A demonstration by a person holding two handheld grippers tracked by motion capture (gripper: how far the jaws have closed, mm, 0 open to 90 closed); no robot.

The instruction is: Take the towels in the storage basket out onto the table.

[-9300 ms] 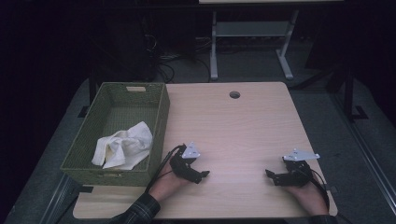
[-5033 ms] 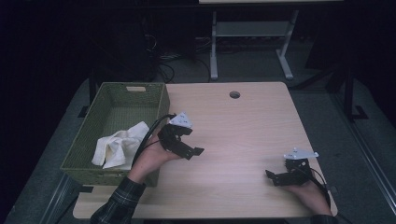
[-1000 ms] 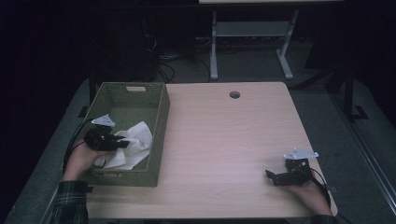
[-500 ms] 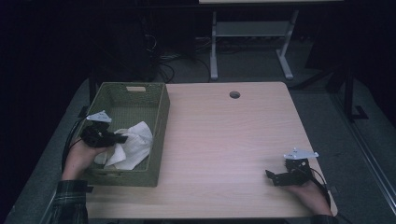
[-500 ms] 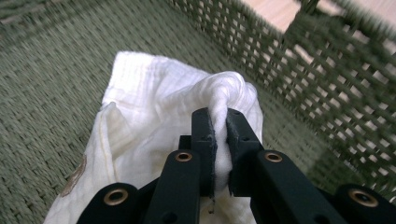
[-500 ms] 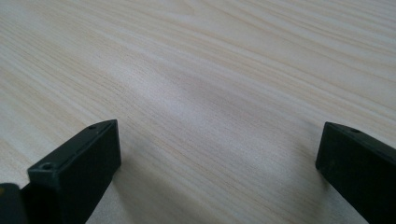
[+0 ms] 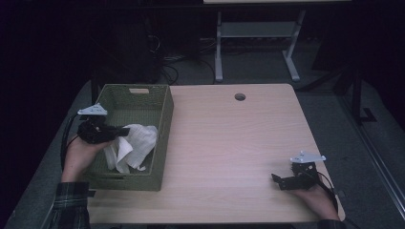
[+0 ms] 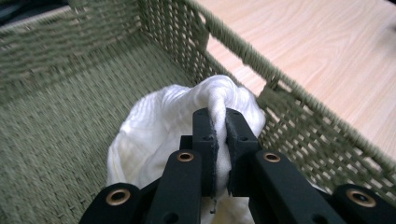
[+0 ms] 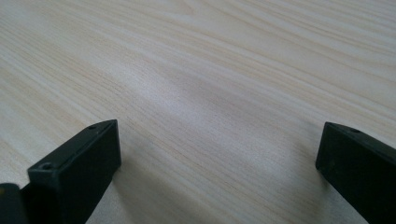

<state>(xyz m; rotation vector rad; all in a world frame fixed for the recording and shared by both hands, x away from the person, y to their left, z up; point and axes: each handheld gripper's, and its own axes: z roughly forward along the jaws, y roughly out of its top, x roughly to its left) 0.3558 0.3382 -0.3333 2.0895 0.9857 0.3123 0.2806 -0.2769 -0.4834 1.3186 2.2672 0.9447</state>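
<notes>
Cloth [image 8: 187,121], white and crumpled, sits inside the basket [image 7: 162,119], toward the basket's right wall and near end. A fold of it is pinched between the jaws of my left hand-held gripper [image 8: 217,122], which have just been closing and now clamp on the fabric. In the left gripper view the fold rises between the two black jaws and bulges above their tips; the rest of the cloth hangs below and behind them, over the basket floor. In the high view the same hand-held gripper [image 7: 123,131] reaches over the basket's left wall, jaws pointing toward the basket's right wall, with the cloth [image 7: 136,143] draped down from them. I cannot tell whether the lower part of the cloth touches the basket floor.

Basket: green, woven, rectangular, with a handle slot in the far wall. It stands on the surface [image 7: 229,143] at the surface's left edge.

My right hand-held gripper [image 7: 277,180] rests on the surface, well apart from the basket, at the near right corner. Its jaws stand wide apart with bare wood between them, as the right gripper view confirms [image 9: 215,154].
</notes>
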